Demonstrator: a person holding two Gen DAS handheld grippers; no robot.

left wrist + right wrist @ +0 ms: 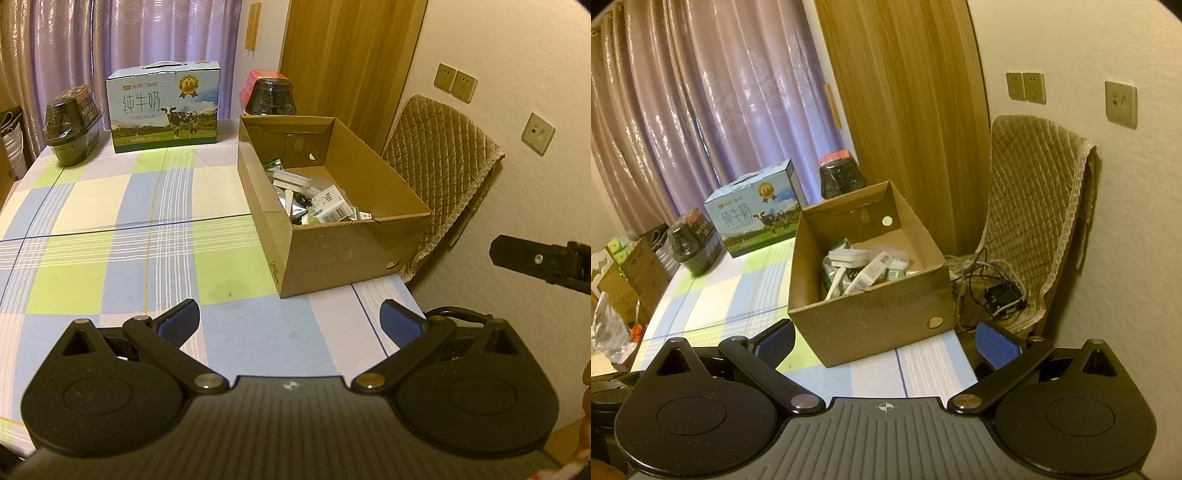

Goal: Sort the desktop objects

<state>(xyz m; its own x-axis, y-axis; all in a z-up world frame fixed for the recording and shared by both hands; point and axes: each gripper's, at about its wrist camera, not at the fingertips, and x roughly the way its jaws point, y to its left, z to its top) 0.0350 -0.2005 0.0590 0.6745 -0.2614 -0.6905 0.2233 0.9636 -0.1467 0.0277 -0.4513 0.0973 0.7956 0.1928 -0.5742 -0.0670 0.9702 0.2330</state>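
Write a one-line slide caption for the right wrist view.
Open right gripper faces a cardboard box of small items on the checked tablecloth.

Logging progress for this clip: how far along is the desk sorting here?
Looks near the end, or between items. Done: small packets and boxes lie piled in the cardboard box. In hand: nothing; the left claw and right claw are both open and empty. Left: only the milk carton and two dark jars remain on the checked tablecloth, possibly not sortable.

Left wrist view looks forward and down over the checked tablecloth [122,236] toward the cardboard box [332,254]. Right wrist view faces the same box [875,317] from nearer, apparently further right. Both share the milk carton [162,107], curtain and quilted chair [1034,206].
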